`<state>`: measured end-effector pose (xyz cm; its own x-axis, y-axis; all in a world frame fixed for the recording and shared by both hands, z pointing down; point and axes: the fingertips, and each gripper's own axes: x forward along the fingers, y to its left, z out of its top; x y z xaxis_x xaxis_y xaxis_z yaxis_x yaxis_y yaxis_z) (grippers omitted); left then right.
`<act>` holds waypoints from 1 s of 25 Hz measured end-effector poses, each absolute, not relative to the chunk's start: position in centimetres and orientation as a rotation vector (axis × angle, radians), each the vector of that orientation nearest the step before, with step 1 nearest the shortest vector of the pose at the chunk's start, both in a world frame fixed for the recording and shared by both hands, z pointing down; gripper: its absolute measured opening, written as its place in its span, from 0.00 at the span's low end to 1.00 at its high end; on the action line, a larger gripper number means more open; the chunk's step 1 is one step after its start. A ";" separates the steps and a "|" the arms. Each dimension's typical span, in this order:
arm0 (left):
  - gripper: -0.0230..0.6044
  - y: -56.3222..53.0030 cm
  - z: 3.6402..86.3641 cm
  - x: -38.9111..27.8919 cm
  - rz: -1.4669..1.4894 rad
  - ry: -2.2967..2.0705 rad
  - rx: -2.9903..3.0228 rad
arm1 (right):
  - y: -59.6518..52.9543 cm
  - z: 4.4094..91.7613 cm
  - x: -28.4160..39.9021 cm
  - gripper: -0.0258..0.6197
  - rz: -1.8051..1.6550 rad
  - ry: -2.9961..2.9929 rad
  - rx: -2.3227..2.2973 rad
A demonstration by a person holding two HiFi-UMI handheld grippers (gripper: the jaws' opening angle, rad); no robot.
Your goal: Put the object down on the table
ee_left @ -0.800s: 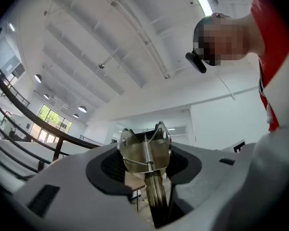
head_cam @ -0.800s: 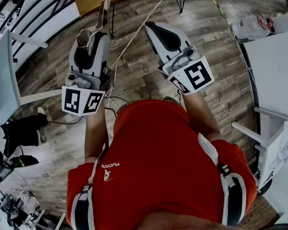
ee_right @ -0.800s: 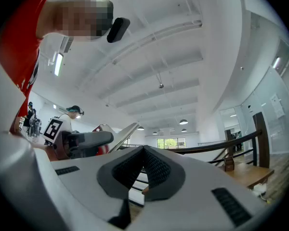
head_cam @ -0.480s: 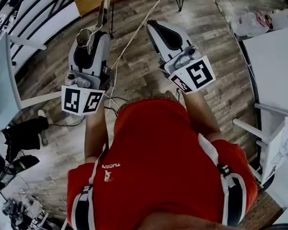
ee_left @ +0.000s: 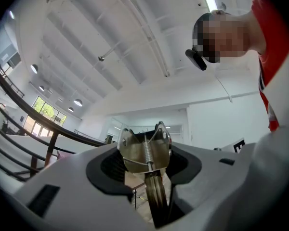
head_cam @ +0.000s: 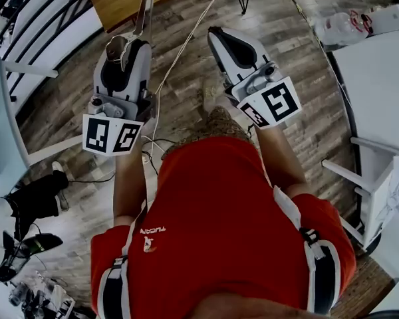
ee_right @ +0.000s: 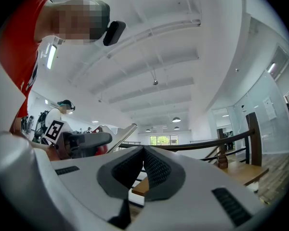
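Metal spring tool (head_cam: 144, 17), head view: gripped in left gripper (head_cam: 126, 50), up over the wood floor (head_cam: 186, 105), well apart from the white table (head_cam: 379, 92).
Right gripper (head_cam: 219, 38), head view: raised alongside, carrying nothing.
Left gripper view: fingers (ee_left: 103, 167) grasping the tool's sprung hinge, angled at the ceiling.
Right gripper view: fingers (ee_right: 156, 170) clenched together, empty.

The only print I can read is "TUCAN", in white letters (head_cam: 154, 230) on the chest of my red shirt (head_cam: 226, 205).
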<state>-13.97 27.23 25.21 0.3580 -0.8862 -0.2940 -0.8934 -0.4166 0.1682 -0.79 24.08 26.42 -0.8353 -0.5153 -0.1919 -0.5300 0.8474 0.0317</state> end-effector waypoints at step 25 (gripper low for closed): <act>0.35 -7.6 30.0 -14.8 0.346 1.899 -2.576 | -10.1 28.4 -1.1 0.08 0.137 2.932 -0.697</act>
